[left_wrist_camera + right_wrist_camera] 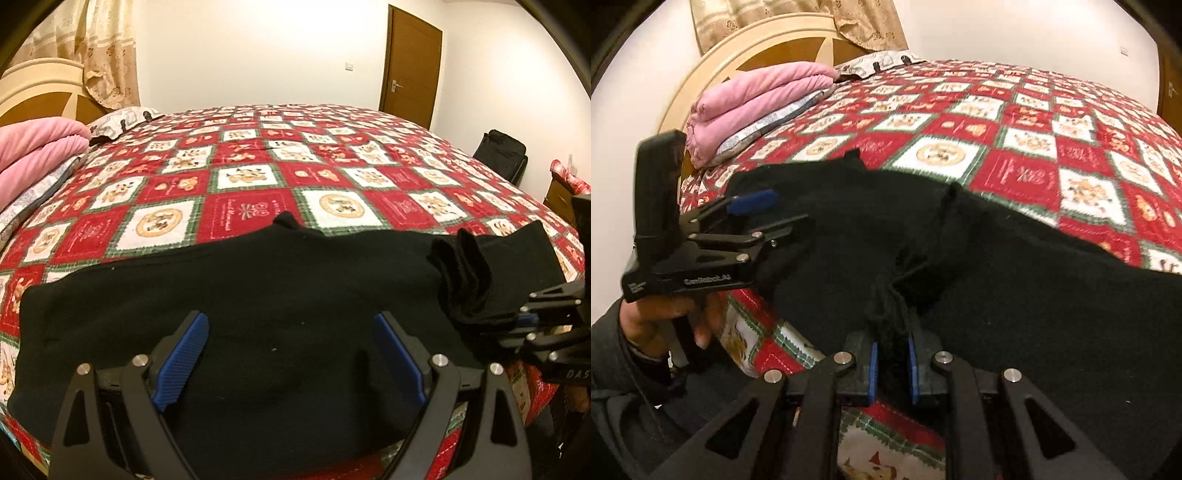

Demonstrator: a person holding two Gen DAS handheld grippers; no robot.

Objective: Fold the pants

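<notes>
Nearest the lens, the right gripper (891, 363) has its blue pads (874, 373) drawn close together on a bunched fold of the black pants (1015, 295), which rises as a narrow ridge between them. The pants lie spread along the near edge of the bed, over the red, white and green patchwork quilt (1027, 147) printed with bear motifs; a small point of dark cloth juts from their far edge onto a red square. In the left wrist view the same pants (258, 302) fill the foreground, with a gathered, pleated part at the right end where the right gripper (524, 321) pinches it.

The left gripper (291, 354) hovers over the flat middle of the cloth with its jaws spread wide, the blue pads (184, 362) well apart and nothing clamped between them. From the right wrist view this left gripper (753, 210) appears at the pants' left end, held by a hand (676, 314) emerging from a dark sleeve (613, 362).

Beyond the garment, a folded pink blanket (757, 96) rests on a pale patterned pillow (768, 122) by the cream and brown headboard (768, 48). A beige curtain (107, 55) hangs behind it. A brown door (410, 62) stands in the far wall, with a black bag (500, 153) on the floor beside the bed.
</notes>
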